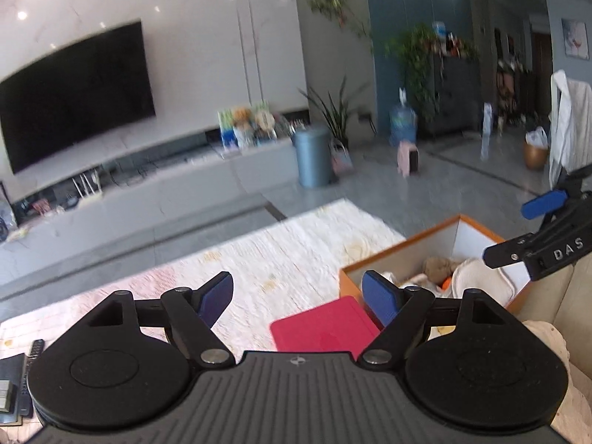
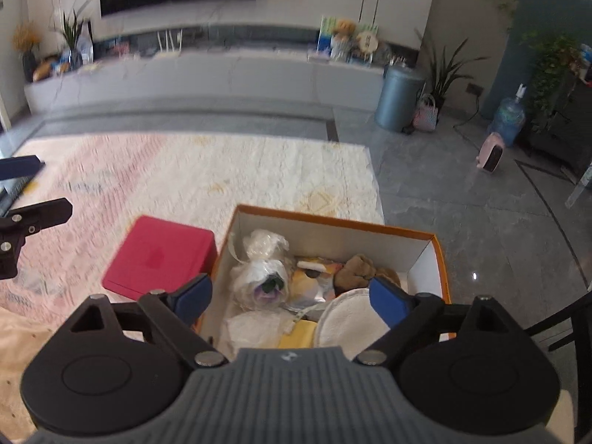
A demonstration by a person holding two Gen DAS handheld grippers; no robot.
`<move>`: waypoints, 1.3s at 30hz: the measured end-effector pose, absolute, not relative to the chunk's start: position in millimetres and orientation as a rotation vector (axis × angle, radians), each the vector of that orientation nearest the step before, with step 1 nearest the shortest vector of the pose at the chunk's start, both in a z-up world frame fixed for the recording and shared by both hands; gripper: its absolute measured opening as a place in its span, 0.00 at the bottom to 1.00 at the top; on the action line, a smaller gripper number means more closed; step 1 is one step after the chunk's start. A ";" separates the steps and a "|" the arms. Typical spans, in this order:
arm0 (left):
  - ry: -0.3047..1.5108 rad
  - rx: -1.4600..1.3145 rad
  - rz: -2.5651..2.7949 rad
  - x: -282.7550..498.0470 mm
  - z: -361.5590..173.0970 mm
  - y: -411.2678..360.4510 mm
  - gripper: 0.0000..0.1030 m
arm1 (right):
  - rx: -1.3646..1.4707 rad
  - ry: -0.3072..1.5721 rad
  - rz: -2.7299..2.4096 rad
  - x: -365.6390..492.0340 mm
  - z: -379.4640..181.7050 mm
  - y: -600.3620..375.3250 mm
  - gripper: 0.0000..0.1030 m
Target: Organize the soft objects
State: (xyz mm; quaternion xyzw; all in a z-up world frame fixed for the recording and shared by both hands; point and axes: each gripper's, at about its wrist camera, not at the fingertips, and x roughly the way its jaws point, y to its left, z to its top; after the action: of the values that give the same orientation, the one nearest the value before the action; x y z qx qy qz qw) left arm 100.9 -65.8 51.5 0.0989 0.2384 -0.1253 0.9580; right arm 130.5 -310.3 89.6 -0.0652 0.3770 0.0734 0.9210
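I found one orange box (image 2: 333, 224) on the rug (image 2: 185, 170) holding a brown plush (image 2: 357, 268), two white pads (image 2: 347, 318) and wrapped bundles, both my left tool (image 1: 298, 301) and right tool (image 2: 292, 301) wide open, empty.

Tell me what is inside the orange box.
The orange box holds a brown plush, a round white pad, a plastic-wrapped bundle, an orange-and-white soft item and something yellow. What lies beneath them is covered.
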 end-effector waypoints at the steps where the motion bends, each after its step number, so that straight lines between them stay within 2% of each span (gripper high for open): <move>1: 0.467 0.195 -0.231 93.3 52.6 -62.0 0.91 | -0.136 0.745 0.143 120.1 91.3 -307.4 0.89; 4: 0.424 0.166 -0.176 75.4 53.8 -52.8 0.95 | -0.127 0.659 0.110 89.2 91.0 -298.4 0.89; 13: 0.370 0.084 0.022 46.0 26.9 -52.8 0.95 | 0.001 0.485 0.006 13.8 68.6 -261.7 0.94; 18: 0.431 0.042 0.026 33.6 2.0 -51.6 0.95 | -0.110 0.399 -0.086 -5.0 37.2 -232.4 0.94; 21: 0.437 0.018 0.035 28.8 -13.6 -51.9 0.95 | -0.078 0.359 -0.090 -16.8 21.4 -227.5 0.95; 30: 0.526 0.047 0.054 10.3 -47.4 -50.7 0.95 | -0.039 0.345 -0.125 -20.4 -19.4 -215.0 0.97; 39: 0.556 0.017 0.071 3.4 -55.4 -45.5 0.95 | 0.066 0.377 -0.107 -21.6 -33.2 -232.0 0.97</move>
State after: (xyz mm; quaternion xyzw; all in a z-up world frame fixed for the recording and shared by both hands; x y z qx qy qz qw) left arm 3.4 -45.5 -55.4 0.0082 0.2744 0.0353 0.9609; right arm -21.6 -232.0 -33.2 0.0329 0.1871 -0.0530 0.9804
